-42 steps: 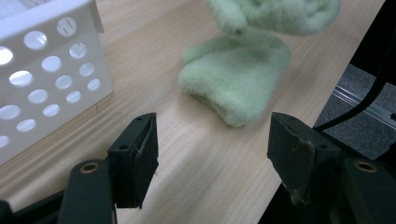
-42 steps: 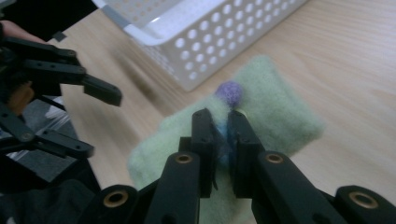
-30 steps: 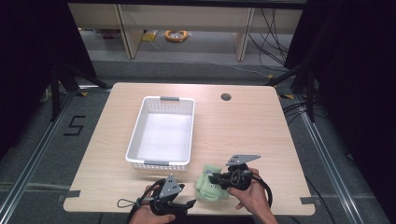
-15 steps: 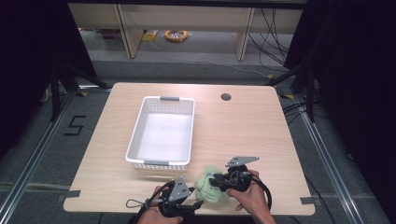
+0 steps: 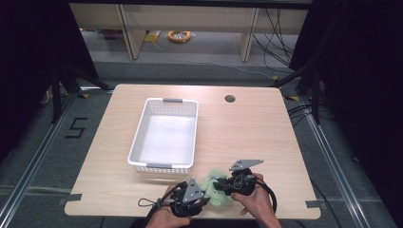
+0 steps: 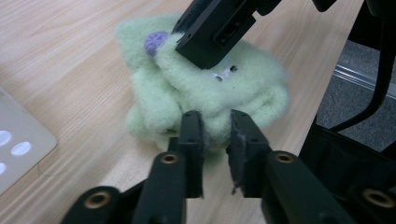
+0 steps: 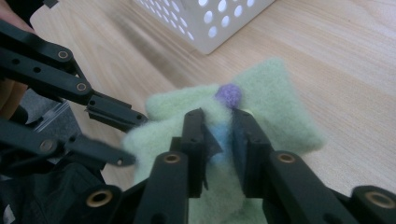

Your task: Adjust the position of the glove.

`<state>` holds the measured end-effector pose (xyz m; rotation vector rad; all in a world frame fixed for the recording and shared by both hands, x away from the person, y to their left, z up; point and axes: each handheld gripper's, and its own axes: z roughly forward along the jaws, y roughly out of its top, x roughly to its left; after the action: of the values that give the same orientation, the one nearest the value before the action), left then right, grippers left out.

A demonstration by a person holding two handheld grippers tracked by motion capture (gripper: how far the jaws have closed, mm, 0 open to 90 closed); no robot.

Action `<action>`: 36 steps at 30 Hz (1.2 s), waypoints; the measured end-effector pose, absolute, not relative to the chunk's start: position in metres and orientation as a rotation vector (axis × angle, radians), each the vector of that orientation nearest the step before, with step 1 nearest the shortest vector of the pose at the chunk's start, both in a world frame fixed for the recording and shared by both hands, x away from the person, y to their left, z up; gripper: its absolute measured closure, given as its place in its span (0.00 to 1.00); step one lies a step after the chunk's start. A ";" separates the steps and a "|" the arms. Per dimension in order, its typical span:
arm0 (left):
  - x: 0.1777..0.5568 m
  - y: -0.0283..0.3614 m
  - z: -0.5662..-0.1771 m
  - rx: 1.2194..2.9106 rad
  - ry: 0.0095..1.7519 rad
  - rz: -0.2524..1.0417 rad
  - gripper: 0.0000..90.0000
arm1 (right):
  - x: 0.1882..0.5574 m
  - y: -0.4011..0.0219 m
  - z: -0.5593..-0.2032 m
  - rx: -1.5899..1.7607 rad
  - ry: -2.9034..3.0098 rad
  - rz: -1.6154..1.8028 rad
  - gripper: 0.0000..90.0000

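A pale green fleece toy (image 5: 212, 186) with a purple pompom (image 7: 228, 94) lies near the table's front edge. My left gripper (image 6: 215, 116) comes at it from the left; its jaws have just closed and pinch a fold of the toy's (image 6: 243, 84) near edge. From the right, my right gripper (image 7: 218, 116) is shut on a fold of the toy (image 7: 275, 88) just below the pompom, its jaws having tightened again a moment ago. The high view shows the left gripper (image 5: 202, 196) and the right gripper (image 5: 220, 185) meeting over the toy, a hand behind each.
A white perforated basket (image 5: 140, 142) stands empty just beyond the toy, left of centre; its corner (image 7: 210, 18) is close to the right gripper. The table's front edge (image 5: 190, 216) is right behind the hands. A round cable hole (image 5: 230, 99) lies at the back.
The left gripper slid right to the toy and its open jaws shut on the toy's edge. The right gripper stayed in place on the toy.
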<state>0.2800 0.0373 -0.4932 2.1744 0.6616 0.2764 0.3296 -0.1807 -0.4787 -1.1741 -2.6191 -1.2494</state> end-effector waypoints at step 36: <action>0.324 0.050 -0.490 2.136 0.718 0.207 0.89 | 0.300 -0.201 -0.489 -1.254 -2.468 -1.320 0.84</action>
<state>0.3238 0.0498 -0.4903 2.1364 0.7184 0.2069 0.3000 -0.2006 -0.4890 -1.2537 -2.4680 -1.3197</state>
